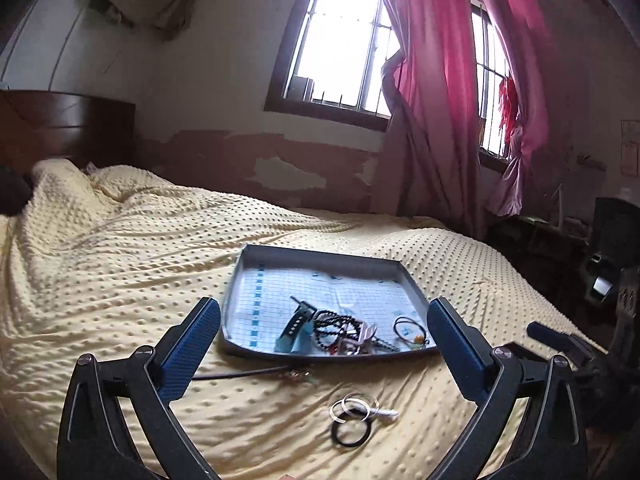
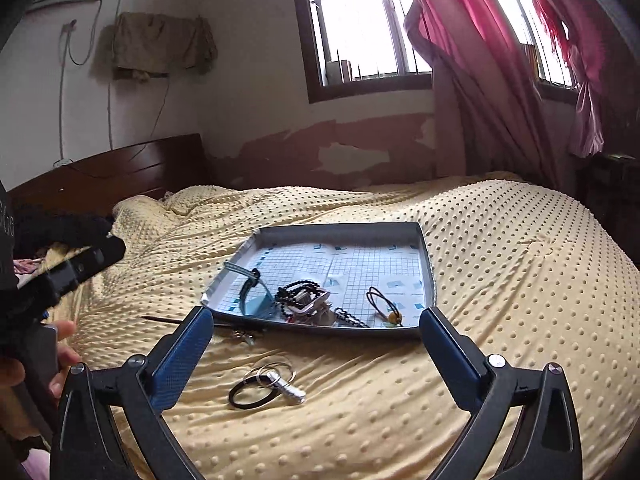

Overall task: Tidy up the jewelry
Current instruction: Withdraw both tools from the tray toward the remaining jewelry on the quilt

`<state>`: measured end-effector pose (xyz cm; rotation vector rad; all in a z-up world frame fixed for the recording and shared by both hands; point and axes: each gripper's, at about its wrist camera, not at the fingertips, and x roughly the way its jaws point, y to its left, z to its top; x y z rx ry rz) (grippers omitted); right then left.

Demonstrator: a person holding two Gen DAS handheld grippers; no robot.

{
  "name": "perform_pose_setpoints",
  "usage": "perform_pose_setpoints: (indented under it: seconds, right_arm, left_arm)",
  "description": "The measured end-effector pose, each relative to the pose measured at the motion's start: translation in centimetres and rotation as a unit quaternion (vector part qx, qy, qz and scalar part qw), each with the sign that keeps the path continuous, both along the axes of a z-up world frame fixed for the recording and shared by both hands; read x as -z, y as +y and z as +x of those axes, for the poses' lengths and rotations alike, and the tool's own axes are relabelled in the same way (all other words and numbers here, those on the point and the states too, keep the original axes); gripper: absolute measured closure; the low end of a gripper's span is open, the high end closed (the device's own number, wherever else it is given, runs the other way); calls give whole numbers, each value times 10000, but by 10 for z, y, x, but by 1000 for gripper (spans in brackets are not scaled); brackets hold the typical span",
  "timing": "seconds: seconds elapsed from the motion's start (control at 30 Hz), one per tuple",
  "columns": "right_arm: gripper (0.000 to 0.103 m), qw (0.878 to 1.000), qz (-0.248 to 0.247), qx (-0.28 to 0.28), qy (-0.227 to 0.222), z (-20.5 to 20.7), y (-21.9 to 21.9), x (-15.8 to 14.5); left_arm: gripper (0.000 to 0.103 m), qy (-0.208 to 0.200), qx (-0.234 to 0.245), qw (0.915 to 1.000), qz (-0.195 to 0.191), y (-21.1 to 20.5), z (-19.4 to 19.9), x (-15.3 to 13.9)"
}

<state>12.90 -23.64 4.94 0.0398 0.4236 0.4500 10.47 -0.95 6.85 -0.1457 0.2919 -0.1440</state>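
While both grippers are held spread and empty above the bed (image 1: 120,264), nothing is pinched: the left gripper (image 1: 324,334) and right gripper (image 2: 316,334) are each aimed at the tray (image 2: 340,230), judged a pause before the next pick.

One grey tray is set on the yellow dotted cover, lined with gridded paper, presumably as the collecting place. Inside, gathered toward its near edge: one watch strap (image 2: 250,286) at 9 o'clock, one tangle of black beads (image 2: 298,294) at centre, one black cord loop with small beads (image 2: 386,306) at 3 o'clock. Further small pieces in the tangle cannot be separated.

Outside the tray, at 6 o'clock from it, one black ring (image 2: 250,396) is seen touching two thin silver rings (image 2: 276,372) and one small silver cylinder (image 2: 290,390). One dark cord with a small charm (image 1: 240,374) lies just beside the tray's near-left corner.

These four loose groups are judged still to be moved in.
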Motion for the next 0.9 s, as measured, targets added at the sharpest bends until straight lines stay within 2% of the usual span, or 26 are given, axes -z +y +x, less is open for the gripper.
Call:
perform_pose_setpoints:
  seconds: [0.23,0.4,0.67,0.9]
  right_arm:
    - [0,9998,-46,-42,-175,-41,3,-2]
    - [0,9998,-126,-70,-108,-64,3,4]
    - [0,9989,-333,-32,342,-87,5,29]
    - [0,9968,-433,107,665,-89,7,42]
  left_arm:
    - [2,-17,-85,9998,155,8,-37,21]
    - [2,34,-159,9995,260,13,-61,39]
    - [2,280,-199,9988,344,20,-89,70]
    - [2,522,-202,9972,505,20,-101,90]
